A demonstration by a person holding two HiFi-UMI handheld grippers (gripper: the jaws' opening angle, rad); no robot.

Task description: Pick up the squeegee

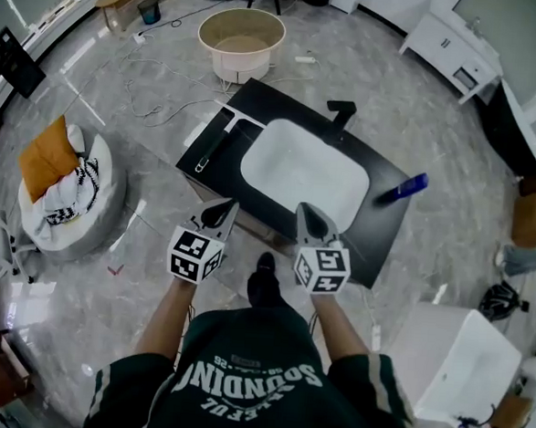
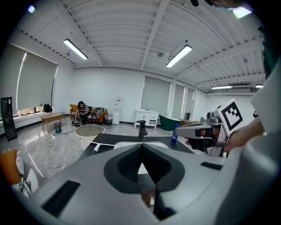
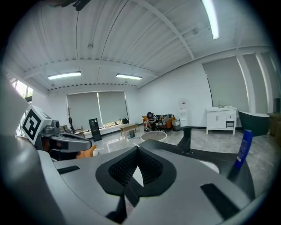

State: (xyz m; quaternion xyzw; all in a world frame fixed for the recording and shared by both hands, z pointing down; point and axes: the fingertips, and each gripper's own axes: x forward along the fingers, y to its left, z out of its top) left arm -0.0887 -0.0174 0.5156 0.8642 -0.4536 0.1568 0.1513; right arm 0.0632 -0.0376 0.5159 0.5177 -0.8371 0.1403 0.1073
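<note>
Squeegee (image 1: 215,144) lies left of the basin (image 1: 304,173); left gripper (image 1: 220,212) and right gripper (image 1: 312,219), both closed and empty, should open first.

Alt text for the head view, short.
Seen from above, a person holds the left gripper and right gripper, both shut and empty, by the near edge of a black counter with a white sink. A squeegee lies untouched on the counter's left end, a faucet behind the sink, a blue bottle at the right end.

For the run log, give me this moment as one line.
left claw: shut, empty | right claw: shut, empty | squeegee: untouched on counter, beside sink
</note>
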